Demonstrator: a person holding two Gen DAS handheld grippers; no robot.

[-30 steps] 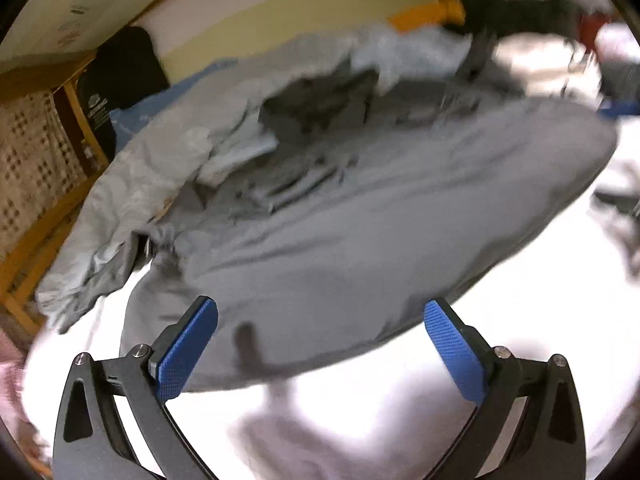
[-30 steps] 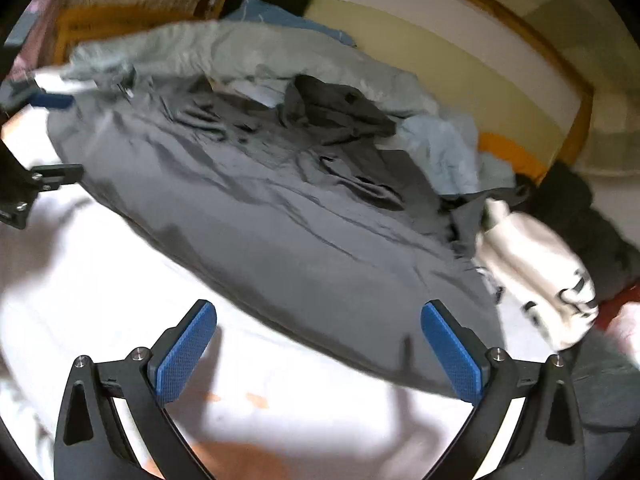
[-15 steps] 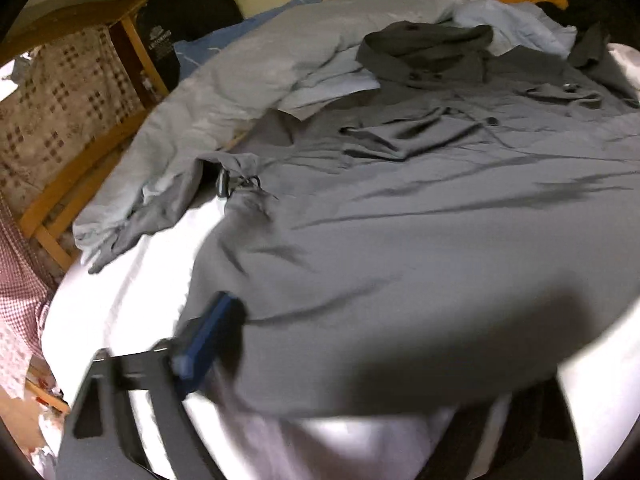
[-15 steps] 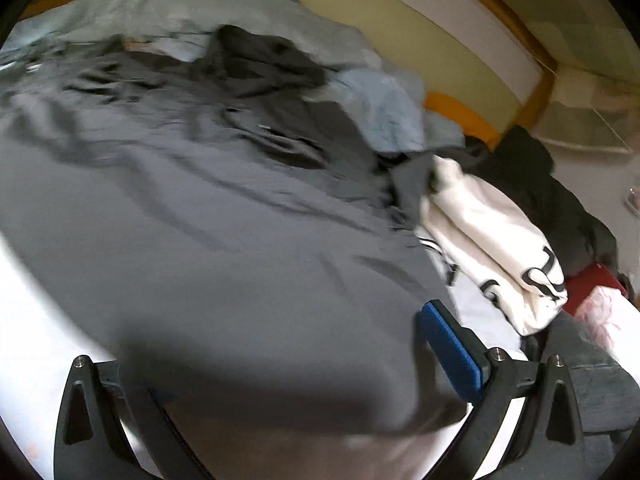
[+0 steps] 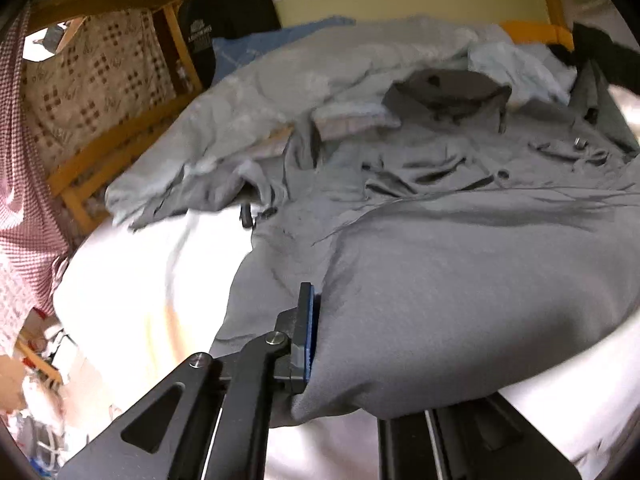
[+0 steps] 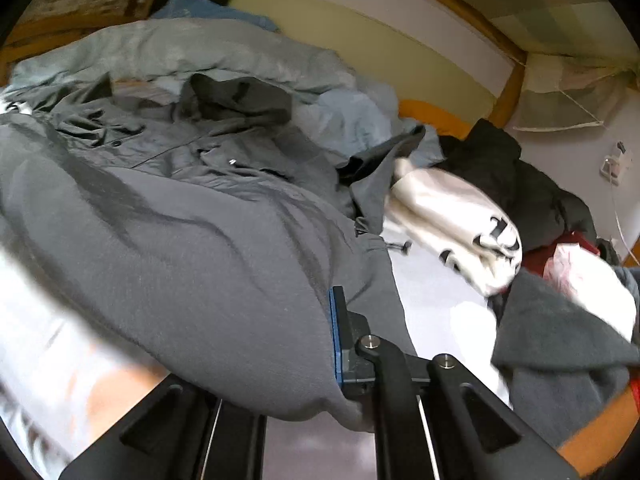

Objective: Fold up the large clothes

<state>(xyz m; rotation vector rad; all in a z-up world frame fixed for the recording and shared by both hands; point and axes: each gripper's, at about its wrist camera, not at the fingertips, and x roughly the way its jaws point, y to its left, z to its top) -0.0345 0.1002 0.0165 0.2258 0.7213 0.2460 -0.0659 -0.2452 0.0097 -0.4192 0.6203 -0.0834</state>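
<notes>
While its jaws are closing, the left gripper [image 5: 316,340] pinches the hem of a grey shirt [image 5: 460,264] spread across the white bed [image 5: 152,272]. Opposite, the right gripper [image 6: 326,344], jaws closing, pinches the hem's other corner beside a cream garment [image 6: 452,220].

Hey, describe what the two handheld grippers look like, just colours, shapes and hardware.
Both match. The left gripper and right gripper have matte black angular linkage arms with triangular cut-outs, joined by round silver pivot pins. Each shows one flat rectangular bright blue pad on a black block. Pale rods run back along the middle. No cables, markings, sleeves or hands show.
</notes>
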